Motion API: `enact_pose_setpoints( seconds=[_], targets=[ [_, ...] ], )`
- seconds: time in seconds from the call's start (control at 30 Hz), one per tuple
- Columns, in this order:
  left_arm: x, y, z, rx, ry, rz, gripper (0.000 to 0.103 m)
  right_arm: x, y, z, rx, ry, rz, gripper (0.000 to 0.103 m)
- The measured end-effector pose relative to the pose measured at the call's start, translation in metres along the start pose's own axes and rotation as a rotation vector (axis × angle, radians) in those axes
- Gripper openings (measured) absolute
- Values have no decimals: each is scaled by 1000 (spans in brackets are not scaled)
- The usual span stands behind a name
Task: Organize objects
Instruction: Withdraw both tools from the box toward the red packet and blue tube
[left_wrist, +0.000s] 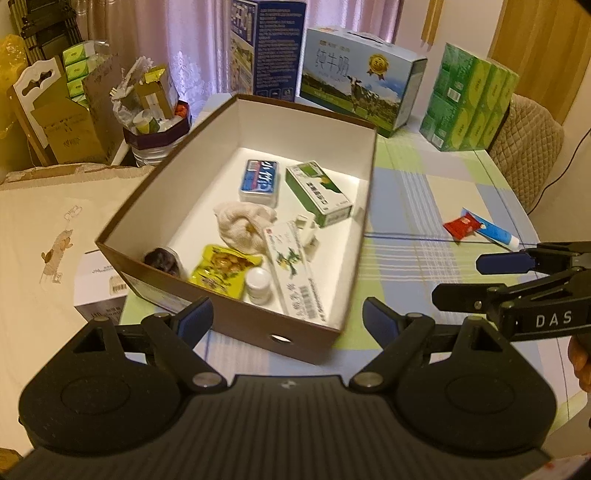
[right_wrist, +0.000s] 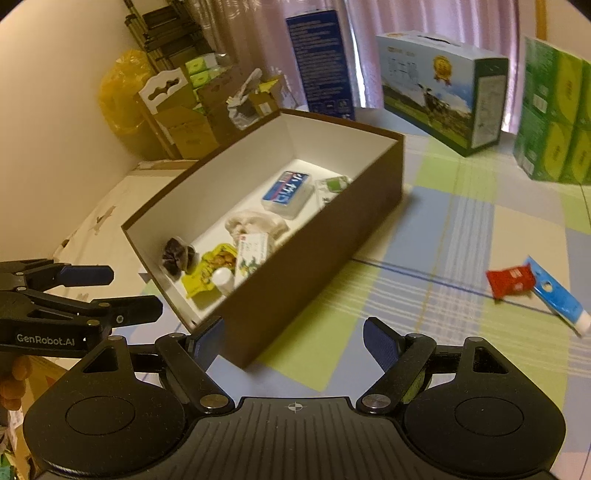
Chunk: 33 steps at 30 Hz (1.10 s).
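Checked tablecloth (left_wrist: 436, 206), pink curtain (left_wrist: 184, 44) behind, clutter of cartons along the back. Left to right: stacked cardboard (left_wrist: 62, 122) and a round tub of junk (left_wrist: 157, 129) off the table's left edge, tall blue carton (left_wrist: 273, 48), milk carton (left_wrist: 362, 77), green tissue pack (left_wrist: 469, 99).

Brown box (left_wrist: 236, 314), white inside, sits mid-table, lid off. In it, left to right: dark lump (left_wrist: 162, 260) in the near-left corner, yellow sachet (left_wrist: 221, 269), white cloth (left_wrist: 243, 221), small white bottle (left_wrist: 258, 284), long white pack (left_wrist: 295, 269) lying diagonal and touching the bottle, blue tin (left_wrist: 260, 179) and green carton (left_wrist: 319, 192) side by side toward the far end.

Still out on the cloth, well right of the box: red sachet (right_wrist: 509, 282) touching a blue tube (right_wrist: 557, 297).

Left gripper (left_wrist: 286, 321) hovers just before the box's near wall, jaws wide apart, nothing between them. Right gripper (right_wrist: 291, 341) over the near-right corner of the box, also spread wide, empty. Each gripper shows in the other's view, side by side and apart.
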<state>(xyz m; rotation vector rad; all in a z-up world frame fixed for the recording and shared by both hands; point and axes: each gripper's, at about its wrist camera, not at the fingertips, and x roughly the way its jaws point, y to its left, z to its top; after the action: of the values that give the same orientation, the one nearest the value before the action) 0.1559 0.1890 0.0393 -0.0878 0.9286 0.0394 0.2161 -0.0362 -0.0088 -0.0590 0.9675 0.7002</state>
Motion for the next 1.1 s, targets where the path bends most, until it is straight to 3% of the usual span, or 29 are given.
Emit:
enact_pose_setpoints(
  seconds=[0.57, 1.1],
  targets=[
    [9, -77, -13, 55, 40, -46, 86, -48, -61, -43, 74, -8, -20, 79],
    [28, -138, -12, 115, 72, -90, 86, -70, -113, -69, 111, -8, -99, 79]
  ],
)
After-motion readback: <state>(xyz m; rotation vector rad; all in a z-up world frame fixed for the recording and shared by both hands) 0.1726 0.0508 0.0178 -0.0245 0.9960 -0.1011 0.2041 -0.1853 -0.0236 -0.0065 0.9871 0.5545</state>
